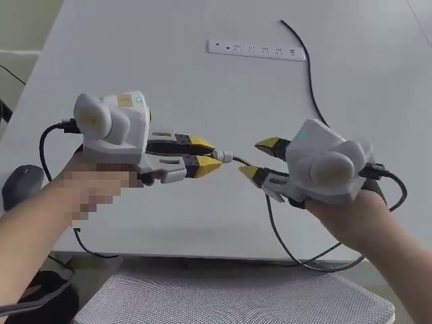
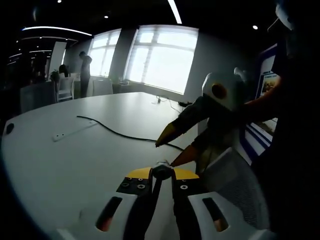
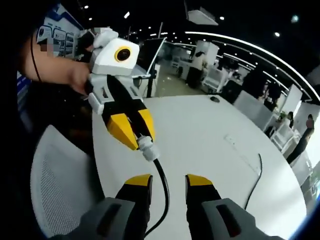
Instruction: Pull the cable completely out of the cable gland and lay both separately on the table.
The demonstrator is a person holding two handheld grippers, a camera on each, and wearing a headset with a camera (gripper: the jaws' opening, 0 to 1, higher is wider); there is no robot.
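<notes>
Now left tool (image 1: 215,156) pinches cable gland (image 1: 226,157); cable (image 3: 163,192) between parted right tool (image 1: 253,156)

Soft, even light falls on the pale bench (image 1: 169,88) in the head view, while both fisheye gripper views bend at the edges and look dim around glaring windows (image 2: 160,60) and ceiling strip lights (image 3: 260,50)

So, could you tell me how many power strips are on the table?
1. The white power strip lies on the far part of the table. Others may lie off-frame.
</notes>
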